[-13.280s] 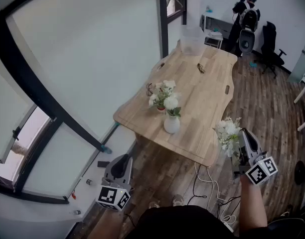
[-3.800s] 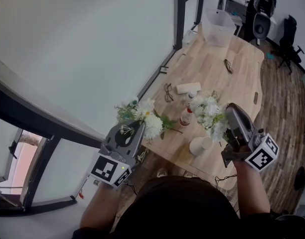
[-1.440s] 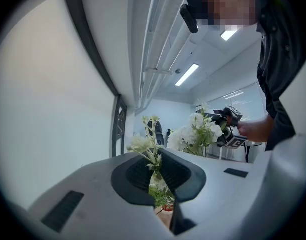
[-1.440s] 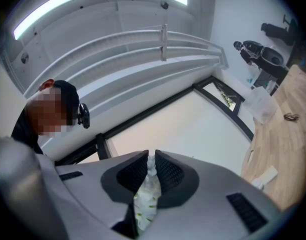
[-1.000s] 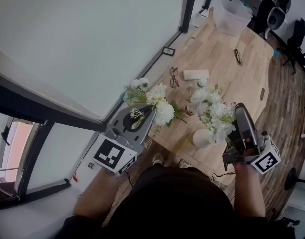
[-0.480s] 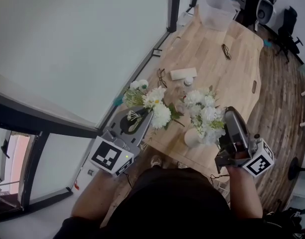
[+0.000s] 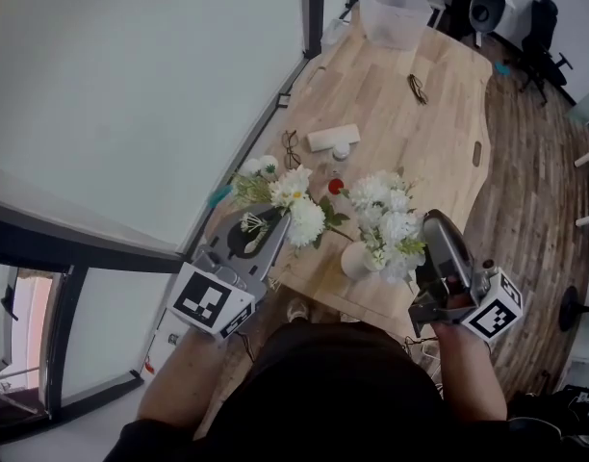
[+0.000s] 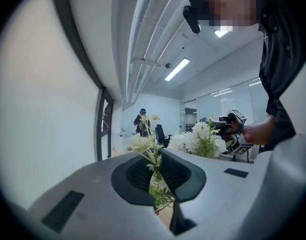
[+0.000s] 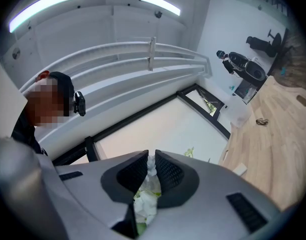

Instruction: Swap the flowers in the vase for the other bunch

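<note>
White bunch [image 7: 384, 212] in right gripper [image 7: 427, 227] — beside vase [image 7: 354, 261]

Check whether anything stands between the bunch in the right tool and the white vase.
Nothing visible does. The bunch in the right tool is right beside the white vase; the other bunch is held aside in the left tool.

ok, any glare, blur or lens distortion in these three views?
Head view: strong fisheye, the window frame bows, but light is even and the table is sharp. Left gripper view: black vignette ring; the ceiling light is bright, yet the flowers are readable. Right gripper view: the strip lights are blown out and the rails curve.
</note>
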Action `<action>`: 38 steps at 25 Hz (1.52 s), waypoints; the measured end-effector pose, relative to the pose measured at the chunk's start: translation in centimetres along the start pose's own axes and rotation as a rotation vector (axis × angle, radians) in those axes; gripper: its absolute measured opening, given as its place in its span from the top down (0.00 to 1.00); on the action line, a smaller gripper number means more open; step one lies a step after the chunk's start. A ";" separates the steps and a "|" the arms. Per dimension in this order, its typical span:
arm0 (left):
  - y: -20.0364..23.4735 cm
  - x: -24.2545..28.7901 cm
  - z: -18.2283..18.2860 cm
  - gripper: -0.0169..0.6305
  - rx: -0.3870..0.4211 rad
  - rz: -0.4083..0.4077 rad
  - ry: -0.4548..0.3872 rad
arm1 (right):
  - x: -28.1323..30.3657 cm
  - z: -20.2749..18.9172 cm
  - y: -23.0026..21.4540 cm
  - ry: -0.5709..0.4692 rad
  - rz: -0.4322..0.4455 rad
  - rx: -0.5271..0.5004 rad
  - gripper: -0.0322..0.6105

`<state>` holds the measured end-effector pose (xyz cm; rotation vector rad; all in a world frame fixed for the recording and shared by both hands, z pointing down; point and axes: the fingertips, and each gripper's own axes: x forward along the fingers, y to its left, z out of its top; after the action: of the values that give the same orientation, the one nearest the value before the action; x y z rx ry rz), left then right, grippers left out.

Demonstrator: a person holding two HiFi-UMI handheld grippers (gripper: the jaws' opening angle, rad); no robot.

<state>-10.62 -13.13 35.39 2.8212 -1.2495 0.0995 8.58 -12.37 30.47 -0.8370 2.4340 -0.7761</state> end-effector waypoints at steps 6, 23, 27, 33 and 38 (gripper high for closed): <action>-1.1 0.9 0.1 0.94 0.011 -0.017 0.002 | -1.5 -0.3 -0.6 0.001 -0.012 0.021 0.86; -2.3 1.8 -1.2 0.94 0.006 -0.030 0.052 | -3.4 -2.2 -3.0 0.035 -0.056 0.075 0.86; -2.4 1.8 -1.3 0.94 0.006 -0.030 0.059 | -3.7 -2.6 -3.7 0.045 -0.072 0.085 0.86; -2.7 1.9 -2.3 0.94 0.010 -0.030 0.081 | -4.1 -3.6 -4.5 0.059 -0.090 0.096 0.86; -3.1 1.8 -2.8 0.94 0.008 -0.039 0.092 | -4.5 -4.6 -5.0 0.066 -0.103 0.109 0.86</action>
<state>-7.19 -12.20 38.24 2.8111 -1.1777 0.2300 11.24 -11.01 38.04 -0.9141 2.3956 -0.9801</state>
